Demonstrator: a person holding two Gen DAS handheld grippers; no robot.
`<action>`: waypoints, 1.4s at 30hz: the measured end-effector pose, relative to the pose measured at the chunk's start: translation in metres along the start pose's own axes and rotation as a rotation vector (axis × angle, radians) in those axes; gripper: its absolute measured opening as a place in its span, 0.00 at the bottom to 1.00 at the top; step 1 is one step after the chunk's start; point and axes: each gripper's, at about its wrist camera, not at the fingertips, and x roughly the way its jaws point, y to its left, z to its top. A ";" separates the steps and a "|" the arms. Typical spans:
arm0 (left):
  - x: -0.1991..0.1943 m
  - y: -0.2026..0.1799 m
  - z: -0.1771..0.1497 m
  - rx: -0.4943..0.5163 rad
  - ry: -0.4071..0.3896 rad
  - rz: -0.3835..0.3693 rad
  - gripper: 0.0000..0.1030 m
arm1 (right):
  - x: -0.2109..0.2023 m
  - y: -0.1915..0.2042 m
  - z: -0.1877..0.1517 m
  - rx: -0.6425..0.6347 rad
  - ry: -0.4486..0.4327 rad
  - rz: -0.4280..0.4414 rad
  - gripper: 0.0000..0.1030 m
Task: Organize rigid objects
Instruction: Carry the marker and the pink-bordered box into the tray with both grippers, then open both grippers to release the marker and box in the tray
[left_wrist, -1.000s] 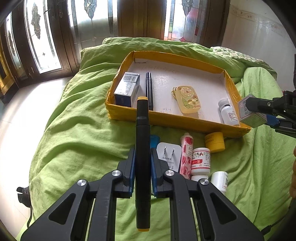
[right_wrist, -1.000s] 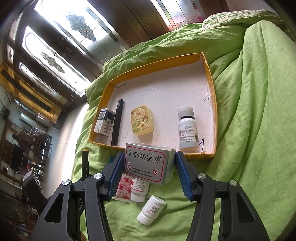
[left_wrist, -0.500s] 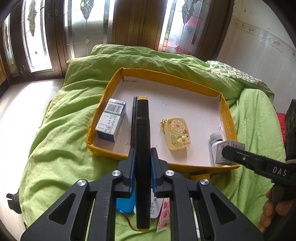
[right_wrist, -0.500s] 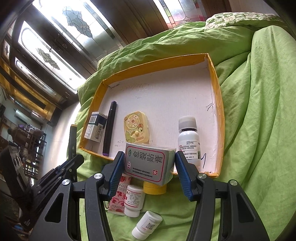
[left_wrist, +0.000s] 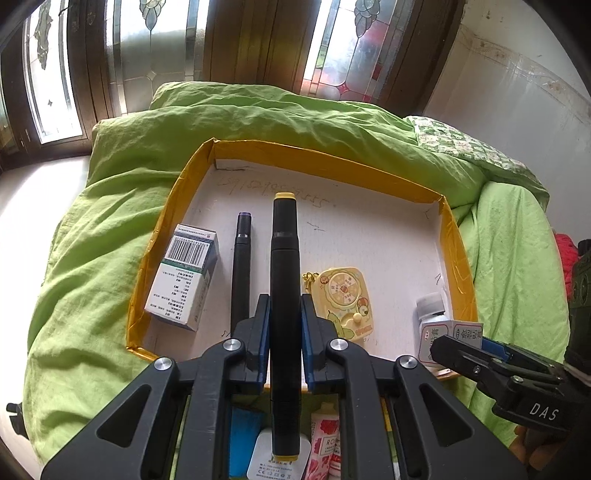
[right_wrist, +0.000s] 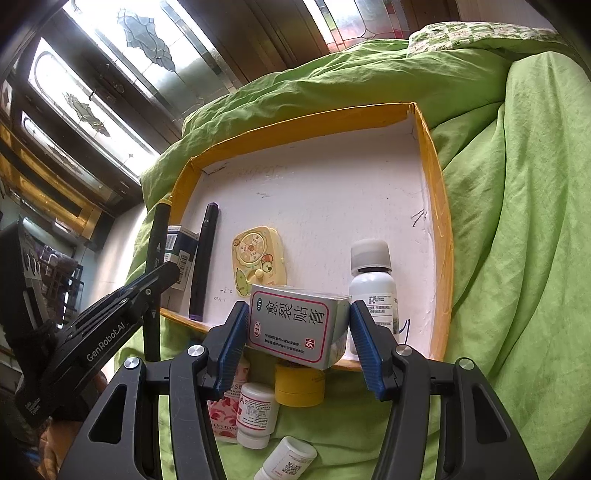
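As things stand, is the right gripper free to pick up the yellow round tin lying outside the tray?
Probably not: the right gripper is shut on the grey medicine box, so its jaws are occupied. The yellow tin lies unobstructed below it.

A black marker with yellow ends (left_wrist: 284, 295) hangs over the yellow-rimmed tray (left_wrist: 325, 162), beside a silver ointment box (right_wrist: 299, 325) held level above the tray's near edge.

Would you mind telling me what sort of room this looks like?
Probably a bedroom at home: a rumpled green quilt covers what looks like a bed, a patterned pillow lies at its far end, and leaded-glass windows stand behind.
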 end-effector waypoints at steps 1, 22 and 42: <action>0.003 0.002 0.002 -0.011 0.002 -0.005 0.12 | 0.001 -0.002 0.002 0.008 0.000 0.005 0.49; 0.066 -0.003 0.004 0.020 0.030 0.024 0.12 | 0.042 -0.004 0.000 0.035 0.075 0.033 0.49; 0.056 -0.012 0.009 0.048 0.019 0.045 0.53 | 0.044 0.008 -0.003 -0.039 0.051 -0.031 0.50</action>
